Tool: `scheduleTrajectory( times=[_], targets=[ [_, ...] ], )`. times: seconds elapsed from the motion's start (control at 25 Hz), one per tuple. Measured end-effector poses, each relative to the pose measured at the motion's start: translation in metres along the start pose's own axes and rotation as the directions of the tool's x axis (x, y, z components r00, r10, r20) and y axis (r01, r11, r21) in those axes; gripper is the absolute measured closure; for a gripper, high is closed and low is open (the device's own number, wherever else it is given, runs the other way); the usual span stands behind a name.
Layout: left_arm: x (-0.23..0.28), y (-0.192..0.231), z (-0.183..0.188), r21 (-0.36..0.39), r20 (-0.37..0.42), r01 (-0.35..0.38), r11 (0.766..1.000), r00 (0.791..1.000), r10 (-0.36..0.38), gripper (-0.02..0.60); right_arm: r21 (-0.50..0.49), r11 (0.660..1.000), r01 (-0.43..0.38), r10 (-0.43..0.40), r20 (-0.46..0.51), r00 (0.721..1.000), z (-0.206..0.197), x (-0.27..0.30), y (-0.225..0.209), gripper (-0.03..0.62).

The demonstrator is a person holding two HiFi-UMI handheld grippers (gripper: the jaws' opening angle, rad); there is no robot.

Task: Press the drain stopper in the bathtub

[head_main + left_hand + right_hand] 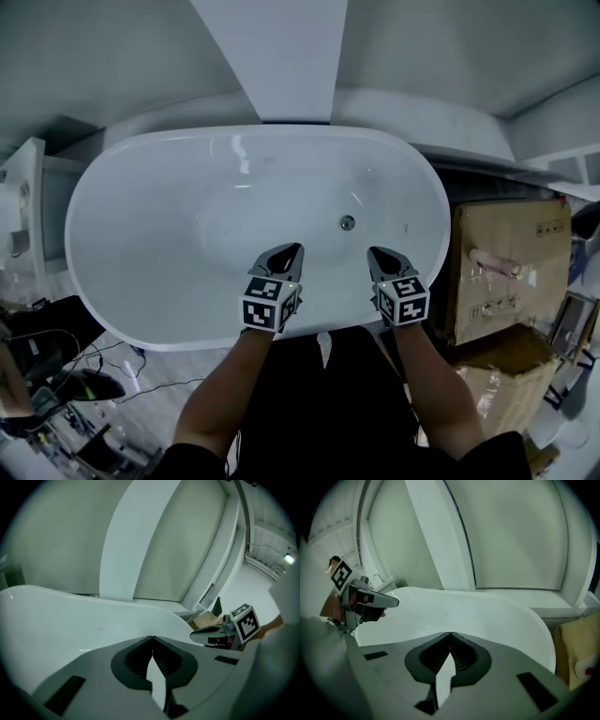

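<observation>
Both your grippers hang over the near rim of the white bathtub, tips pointing into the basin. Your left gripper has its jaws together, tips meeting, nothing between them. Your right gripper is the same: jaws together, nothing clamped. The drain stopper sits on the tub floor, right of centre and toward the tub's right end. Neither gripper touches it. The right gripper's tip is the nearer one, just short of it on the near-rim side, and the left tip sits further left. A cardboard box stands just past the tub's right end.
</observation>
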State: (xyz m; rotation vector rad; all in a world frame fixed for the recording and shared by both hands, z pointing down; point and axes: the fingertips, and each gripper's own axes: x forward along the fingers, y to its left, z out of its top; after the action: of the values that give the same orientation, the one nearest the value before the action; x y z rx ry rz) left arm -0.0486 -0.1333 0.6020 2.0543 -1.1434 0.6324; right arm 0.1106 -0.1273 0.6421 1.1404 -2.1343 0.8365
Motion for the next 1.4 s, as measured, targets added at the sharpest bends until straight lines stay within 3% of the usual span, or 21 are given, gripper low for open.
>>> scheduleTrajectory(
  times=[0.4,0.6,0.88,1.16,1.4],
  targets=[
    [-0.115,-0.063,0.067,0.074,0.109,-0.007,0.997,0.994,-0.001,0.568,-0.077,0.992,-0.099,0.11,0.152,0.982,0.076,-0.122,0.07,0.58],
    [-0.154,-0.084,0.088,0.12,0.144,-0.014,0.993,0.99,-0.004,0.568,-0.13,0.987,-0.098,0.127,0.24,0.962,0.111,-0.174,0.09,0.58],
    [-0.178,-0.1,0.124,0.136,0.228,-0.041,0.99,0.974,0.009,0.568,-0.161,0.983,-0.089,0.138,0.324,0.936,0.148,-0.215,0.1,0.582],
    [-0.184,-0.12,0.154,0.157,0.25,0.005,0.988,0.967,-0.045,0.568,-0.139,0.987,-0.081,0.128,0.372,0.919,0.176,-0.237,0.099,0.582],
    [-0.202,-0.123,0.18,0.185,0.329,-0.018,0.983,0.943,-0.044,0.568,-0.146,0.985,-0.094,0.149,0.426,0.892,0.205,-0.242,0.108,0.582]
  ],
)
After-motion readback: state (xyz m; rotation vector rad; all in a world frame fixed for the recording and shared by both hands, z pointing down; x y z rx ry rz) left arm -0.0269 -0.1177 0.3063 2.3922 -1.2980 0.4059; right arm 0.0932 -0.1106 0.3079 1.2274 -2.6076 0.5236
